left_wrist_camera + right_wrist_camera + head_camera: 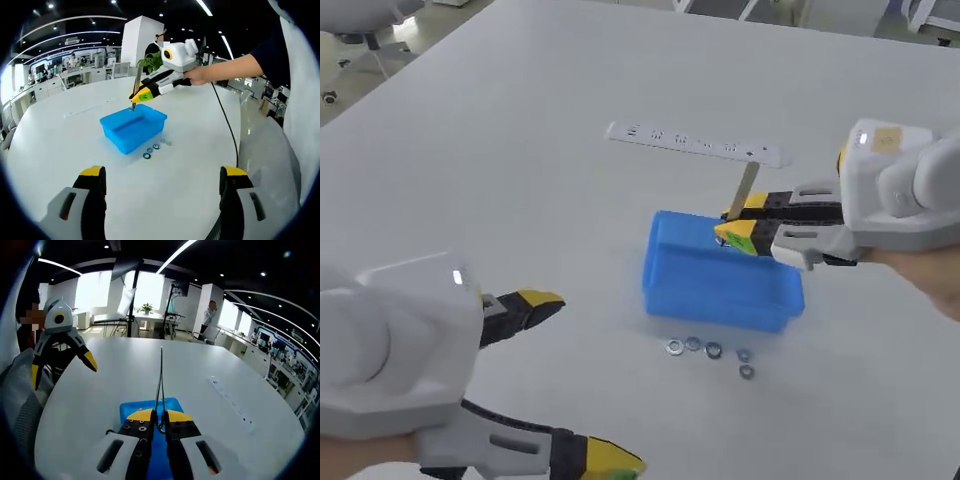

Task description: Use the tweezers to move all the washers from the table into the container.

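Note:
Several small metal washers [711, 350] lie in a loose row on the white table just in front of the blue container [665, 280], also seen in the left gripper view as washers [156, 147] beside the container [117, 131]. My right gripper [733, 228] hovers over the container's far rim, shut on the silver tweezers [748, 188]. The tweezers [136, 82] stand nearly upright with their tips pointing down into the container. Whether they hold a washer I cannot tell. In the right gripper view the tweezers [160, 375] rise between the shut jaws of my right gripper [160, 416]. My left gripper [582, 382] is open, near the front left.
A white power strip [695, 145] lies behind the container. Office chairs [360, 30] stand beyond the table's far left edge. A cable [225, 120] trails from the right gripper across the table. Bare tabletop surrounds the container.

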{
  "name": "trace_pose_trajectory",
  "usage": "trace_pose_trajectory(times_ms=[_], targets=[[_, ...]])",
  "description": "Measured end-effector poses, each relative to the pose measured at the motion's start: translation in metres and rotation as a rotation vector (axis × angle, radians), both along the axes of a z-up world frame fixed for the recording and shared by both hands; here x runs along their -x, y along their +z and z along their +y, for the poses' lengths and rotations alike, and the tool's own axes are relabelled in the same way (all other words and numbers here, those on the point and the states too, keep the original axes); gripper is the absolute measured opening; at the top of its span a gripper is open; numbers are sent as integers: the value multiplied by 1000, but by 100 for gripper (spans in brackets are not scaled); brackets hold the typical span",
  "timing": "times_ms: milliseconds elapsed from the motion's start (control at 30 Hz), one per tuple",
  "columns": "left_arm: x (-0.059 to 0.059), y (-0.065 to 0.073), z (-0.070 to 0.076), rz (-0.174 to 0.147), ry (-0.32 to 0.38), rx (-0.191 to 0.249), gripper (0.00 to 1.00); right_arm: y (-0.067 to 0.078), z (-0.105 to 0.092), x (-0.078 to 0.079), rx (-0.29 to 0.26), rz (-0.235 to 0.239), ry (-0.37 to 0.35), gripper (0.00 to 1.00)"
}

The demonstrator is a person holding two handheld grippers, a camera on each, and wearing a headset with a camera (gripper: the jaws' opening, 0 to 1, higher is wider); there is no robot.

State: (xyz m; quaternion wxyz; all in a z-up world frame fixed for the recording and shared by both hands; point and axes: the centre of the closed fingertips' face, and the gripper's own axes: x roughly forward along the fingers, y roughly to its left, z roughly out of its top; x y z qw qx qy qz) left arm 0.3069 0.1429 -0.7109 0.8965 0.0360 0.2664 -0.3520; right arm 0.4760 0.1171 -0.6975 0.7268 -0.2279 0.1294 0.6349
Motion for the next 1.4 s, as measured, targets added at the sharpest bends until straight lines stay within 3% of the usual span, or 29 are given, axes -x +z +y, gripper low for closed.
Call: trace_pose_trajectory(times_ms=[133,233,400,567,833,900,1200,1233,1400], targets=[[-1,2,9,-6,40,14,99,-22,4,-8,33,6,-3,9],[-4,6,15,-12,104,86,99,-33,2,-10,52,20,-11,9],[-3,1,22,0,124,68,99,-48,1,-8,59,50,-20,9],[-1,3,25,2,155,86,99,-66,-2,-7,91,67,-38,9],[4,0,26,19,157,75,99,-69,-4,-7,86,80,-56,9],[4,0,25,20,153,75,99,-68,-3,-6,77,102,-63,10],[1,1,18,16,143,79,99,-68,-6,-6,90,98,-64,11],[1,0,17,16,140,78,99,-68,-5,-5,81,118,-71,11],[4,0,17,24,139,78,99,-65,-4,-5,63,117,-68,10]])
